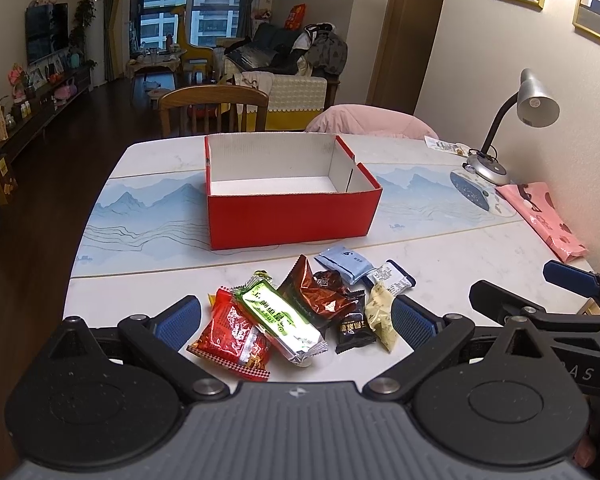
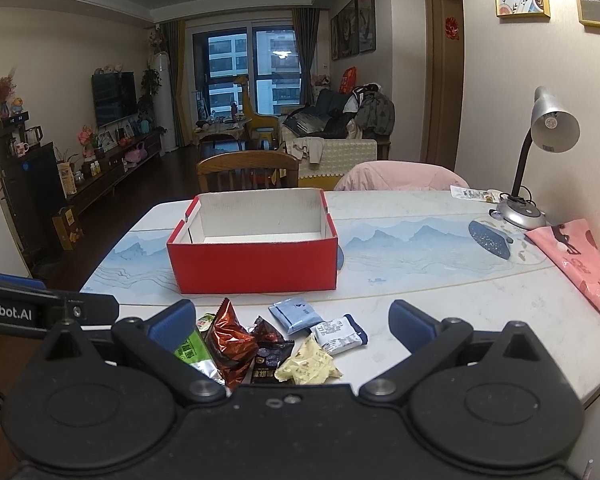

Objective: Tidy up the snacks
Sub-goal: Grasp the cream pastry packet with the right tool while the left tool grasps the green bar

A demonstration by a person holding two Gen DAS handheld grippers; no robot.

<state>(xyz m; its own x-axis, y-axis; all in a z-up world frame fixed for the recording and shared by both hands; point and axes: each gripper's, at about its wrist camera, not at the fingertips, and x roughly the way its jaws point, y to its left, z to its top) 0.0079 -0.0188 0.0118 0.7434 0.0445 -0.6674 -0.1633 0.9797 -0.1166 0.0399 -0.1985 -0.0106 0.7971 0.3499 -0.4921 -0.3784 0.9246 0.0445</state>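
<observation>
Left wrist view: left gripper [image 1: 296, 320] gapes wide, snacks [image 1: 300, 312] between its fingers, box [image 1: 292, 216] at 12 o'clock; right gripper [image 2: 292, 324] likewise spread, holding nothing.

Red box [image 1: 292, 220] (white inside); table runner [image 1: 148, 208] pale blue mountain print; pink bag [image 1: 544, 216], dark motifs.

Desk lamp [image 2: 540, 168] standing far right on counter [image 2: 440, 300]; pink bag [image 2: 572, 260] lying just near it. Wooden chair [image 2: 246, 170] and pink-draped chair [image 2: 400, 176] sitting beyond far edge.
</observation>
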